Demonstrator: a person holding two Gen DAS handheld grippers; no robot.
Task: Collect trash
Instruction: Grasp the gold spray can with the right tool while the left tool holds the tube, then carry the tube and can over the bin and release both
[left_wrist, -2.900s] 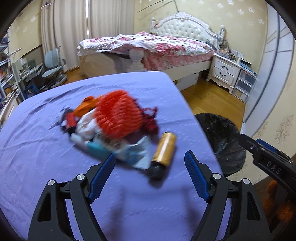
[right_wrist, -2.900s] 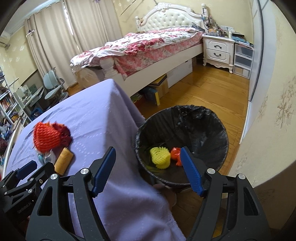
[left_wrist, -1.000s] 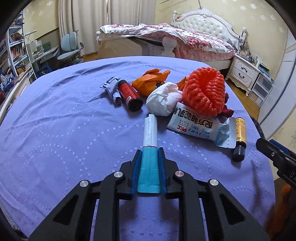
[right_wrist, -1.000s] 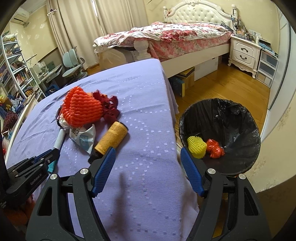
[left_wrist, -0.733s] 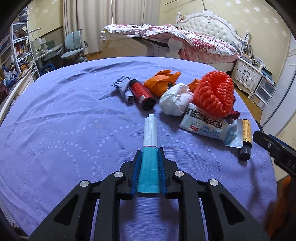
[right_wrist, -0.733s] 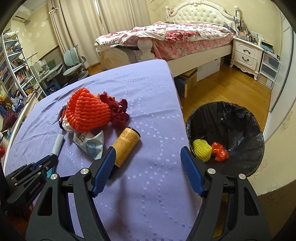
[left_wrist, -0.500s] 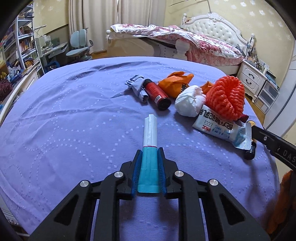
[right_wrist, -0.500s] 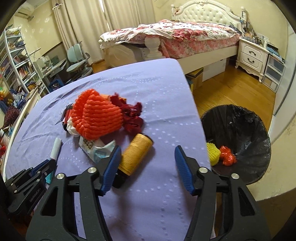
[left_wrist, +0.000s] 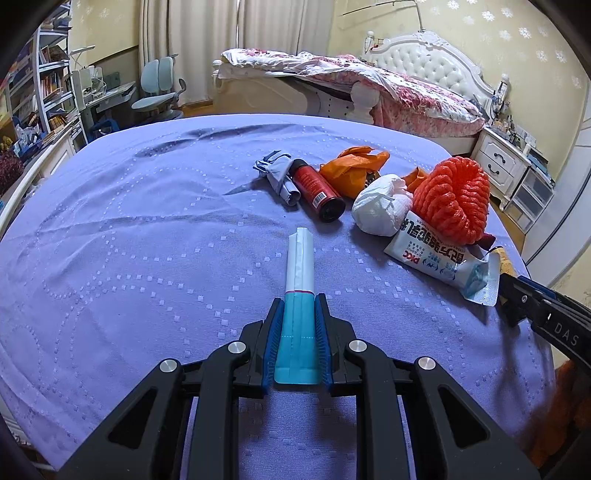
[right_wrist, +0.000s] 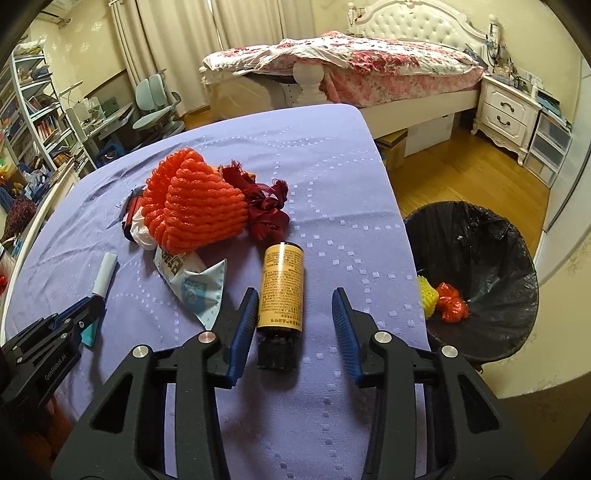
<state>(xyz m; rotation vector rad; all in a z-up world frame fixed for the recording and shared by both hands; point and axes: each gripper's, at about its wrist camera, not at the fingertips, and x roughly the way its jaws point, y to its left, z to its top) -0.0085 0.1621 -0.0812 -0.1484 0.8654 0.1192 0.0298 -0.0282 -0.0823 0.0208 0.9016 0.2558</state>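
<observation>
Your right claw (right_wrist: 293, 325) has just been closing around the yellow bottle (right_wrist: 282, 286) without pinching it yet (left claw (left_wrist: 299, 341) grips the sachet (left_wrist: 300, 291)), so a second pickup looks near.

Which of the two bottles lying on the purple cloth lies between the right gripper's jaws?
The yellow-labelled bottle with the black cap; the right gripper straddles it with a gap either side. The red bottle lies farther off, beside orange wrapping.

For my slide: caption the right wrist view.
Right gripper closing around a yellow bottle lying on the purple table, bin beside.
</observation>
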